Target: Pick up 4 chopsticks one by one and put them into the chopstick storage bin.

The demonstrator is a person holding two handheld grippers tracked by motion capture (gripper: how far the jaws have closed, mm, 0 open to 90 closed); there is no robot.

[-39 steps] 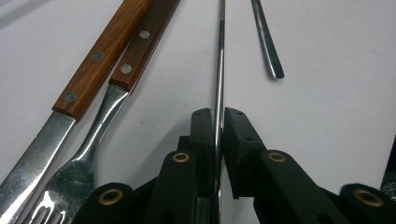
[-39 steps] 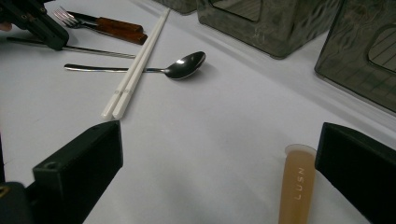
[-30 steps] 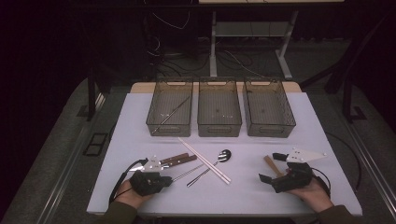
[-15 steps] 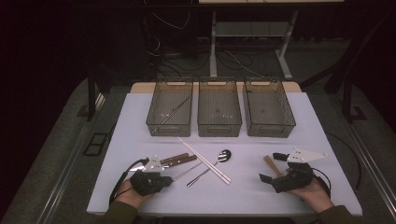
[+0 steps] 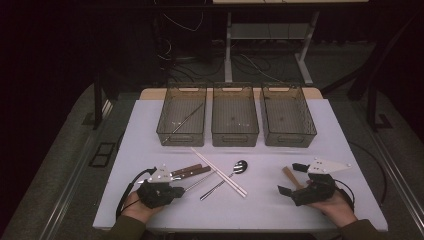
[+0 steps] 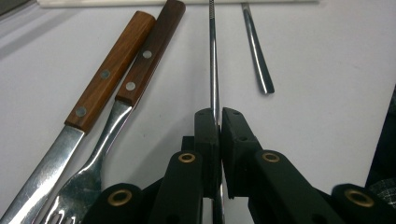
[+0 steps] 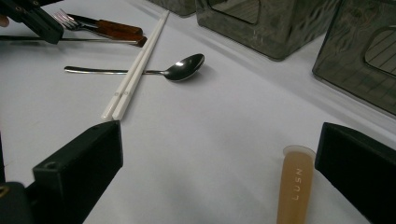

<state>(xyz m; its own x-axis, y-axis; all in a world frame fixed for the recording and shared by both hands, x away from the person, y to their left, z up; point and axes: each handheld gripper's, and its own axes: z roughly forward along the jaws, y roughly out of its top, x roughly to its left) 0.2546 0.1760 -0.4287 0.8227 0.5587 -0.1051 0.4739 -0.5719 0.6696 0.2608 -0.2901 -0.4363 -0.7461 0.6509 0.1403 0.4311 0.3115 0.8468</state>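
Now my left gripper (image 6: 216, 122) has jaws clamped on thin metal rod (image 6: 213, 60), rod flat on tabletop (image 5: 270, 200) beside knife (image 6: 108, 72) and fork (image 6: 140, 60). Right gripper (image 5: 299, 180) jaws wide, holding nothing. One utensil (image 5: 185, 121) sits in left bin (image 5: 182, 116); I judge most sorting left.

Three clear bins (image 5: 235, 117) in a row; white chopsticks (image 5: 219, 171); spoon (image 5: 235, 170); two wooden-handled utensils (image 5: 191, 171)
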